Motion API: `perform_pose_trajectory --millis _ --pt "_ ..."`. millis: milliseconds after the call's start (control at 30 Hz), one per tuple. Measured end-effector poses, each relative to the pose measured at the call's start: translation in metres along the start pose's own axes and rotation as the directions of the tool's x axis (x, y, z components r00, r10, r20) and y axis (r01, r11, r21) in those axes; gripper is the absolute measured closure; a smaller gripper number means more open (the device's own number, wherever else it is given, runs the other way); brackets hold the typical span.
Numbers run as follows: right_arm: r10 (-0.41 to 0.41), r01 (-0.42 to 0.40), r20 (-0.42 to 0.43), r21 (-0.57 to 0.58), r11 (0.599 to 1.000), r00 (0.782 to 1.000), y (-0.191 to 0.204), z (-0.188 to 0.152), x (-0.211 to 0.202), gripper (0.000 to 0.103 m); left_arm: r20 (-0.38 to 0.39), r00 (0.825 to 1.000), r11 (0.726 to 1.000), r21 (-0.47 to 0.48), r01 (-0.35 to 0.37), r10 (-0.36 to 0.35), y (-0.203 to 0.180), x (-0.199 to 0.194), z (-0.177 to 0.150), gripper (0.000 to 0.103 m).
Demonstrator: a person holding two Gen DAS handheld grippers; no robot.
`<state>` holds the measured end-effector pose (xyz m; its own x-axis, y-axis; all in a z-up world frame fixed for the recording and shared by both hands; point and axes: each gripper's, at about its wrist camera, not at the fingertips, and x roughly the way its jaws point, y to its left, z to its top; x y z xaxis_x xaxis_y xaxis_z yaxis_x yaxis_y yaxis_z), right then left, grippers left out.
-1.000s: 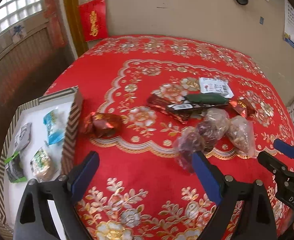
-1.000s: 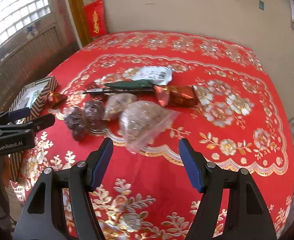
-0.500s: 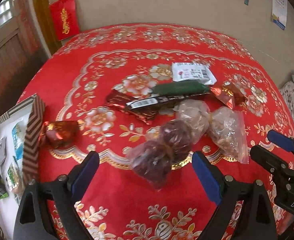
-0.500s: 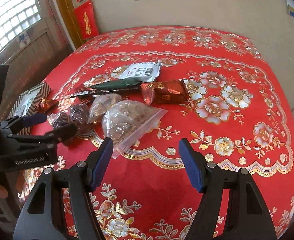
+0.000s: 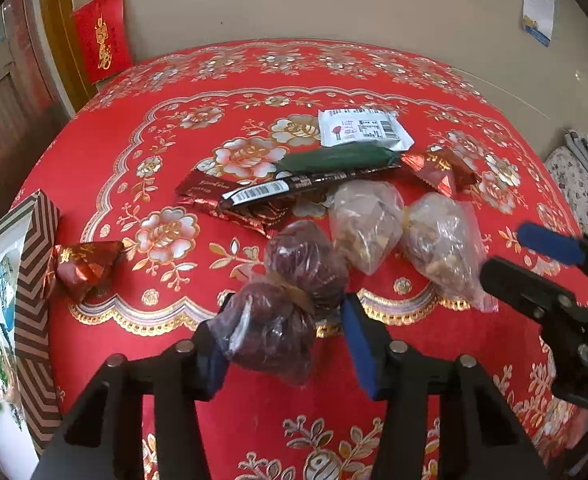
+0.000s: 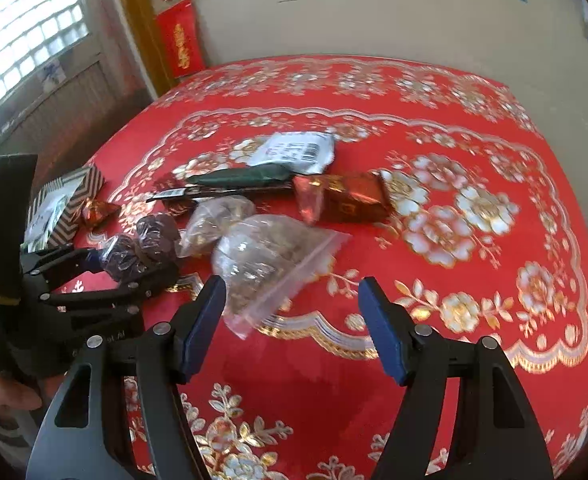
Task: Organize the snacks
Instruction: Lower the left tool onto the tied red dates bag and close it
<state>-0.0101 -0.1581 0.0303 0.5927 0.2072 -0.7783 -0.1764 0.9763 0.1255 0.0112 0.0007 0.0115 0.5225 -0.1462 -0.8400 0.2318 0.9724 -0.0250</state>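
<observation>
While we hold our left tool (image 5: 282,344) low over the near edge of the surface (image 5: 254,80), its two blue pads sit on either side of the front bag of dark dried fruit (image 5: 270,332), one pad pressed to the bag's left and the other just off its right; we cannot tell whether the grip is tight. A second dark bag (image 5: 306,264) is tied to it behind. We count two clear bags of pale nuts (image 5: 364,224) (image 5: 442,248), one white packet (image 5: 358,128), one green packet (image 5: 334,158), one black bar wrapper (image 5: 294,186), one dark red flat wrapper (image 5: 214,196), and two red-and-gold foil packs (image 5: 84,266) (image 5: 442,168). Our right tool (image 6: 292,320) hangs released, pads wide apart, with the corner of the zip bag of nuts (image 6: 270,260) just before its left pad. At far left a striped box (image 5: 34,264) is cut off by the frame, and the small packets inside are hard to make out. Bare red cloth lies open to the right of the snacks and along the near edge.
</observation>
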Motion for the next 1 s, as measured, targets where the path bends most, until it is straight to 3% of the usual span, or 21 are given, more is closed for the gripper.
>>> perform_pose_trajectory --millis 67,133,233,300,433,500,567,600,667,700,767,900,1000 --pt "0.004 -0.004 0.004 -0.054 0.999 1.000 0.008 0.006 0.004 0.033 0.000 1.000 1.000 -0.004 -0.003 0.003 0.004 -0.003 -0.003 0.055" --pt "-0.004 0.004 0.000 -0.111 0.994 1.000 0.015 0.013 0.008 0.033 -0.006 1.000 1.000 -0.009 -0.013 0.013 0.009 -0.005 -0.006 0.066" --pt "0.016 -0.018 -0.015 -0.201 0.979 1.000 0.021 0.024 0.018 0.031 -0.010 1.000 1.000 -0.021 -0.015 0.014 0.017 -0.007 -0.010 0.066" --pt "0.043 -0.054 -0.050 -0.251 0.966 0.998 0.024 0.029 0.029 0.023 -0.013 1.000 0.999 -0.034 -0.007 0.007 0.021 -0.008 -0.010 0.065" --pt "0.046 -0.077 -0.101 -0.334 0.939 0.994 0.025 0.035 0.051 0.023 -0.025 1.000 0.999 -0.042 0.005 -0.006 0.023 -0.004 -0.008 0.062" --pt "0.053 -0.096 -0.129 -0.346 0.933 0.990 0.022 0.036 0.061 0.023 -0.025 1.000 0.999 -0.040 0.002 -0.003 0.022 -0.002 -0.006 0.055" --pt "0.076 -0.123 -0.148 -0.336 0.934 0.986 0.019 0.035 0.069 0.023 -0.024 1.000 0.999 -0.037 0.003 -0.003 0.019 0.001 -0.004 0.039" --pt "0.083 -0.124 -0.135 -0.334 0.934 0.987 0.017 0.034 0.069 0.023 -0.019 1.000 0.999 -0.032 -0.005 0.004 0.018 0.002 -0.004 0.038" --pt "0.081 -0.116 -0.118 -0.325 0.939 0.990 0.015 0.032 0.066 0.033 -0.010 0.999 0.999 -0.007 -0.033 0.033 0.012 0.003 -0.005 0.038" --pt "0.079 -0.111 -0.114 -0.311 0.944 0.990 0.013 0.031 0.064 0.039 -0.005 0.999 0.999 0.002 -0.038 0.038 0.011 0.003 -0.006 0.039" --pt "0.102 -0.125 -0.100 -0.268 0.955 0.990 0.008 0.029 0.056 0.044 0.012 0.999 0.999 0.003 -0.037 0.037 0.014 -0.001 -0.008 0.064" --pt "0.075 -0.087 -0.058 -0.247 0.965 0.996 0.008 0.015 0.043 0.048 0.009 1.000 1.000 -0.007 -0.017 0.017 0.022 -0.005 -0.013 0.066" --pt "0.095 -0.102 -0.044 -0.196 0.975 0.994 0.007 0.006 0.034 0.050 0.005 1.000 1.000 -0.010 -0.005 0.005 0.023 -0.010 -0.020 0.066"
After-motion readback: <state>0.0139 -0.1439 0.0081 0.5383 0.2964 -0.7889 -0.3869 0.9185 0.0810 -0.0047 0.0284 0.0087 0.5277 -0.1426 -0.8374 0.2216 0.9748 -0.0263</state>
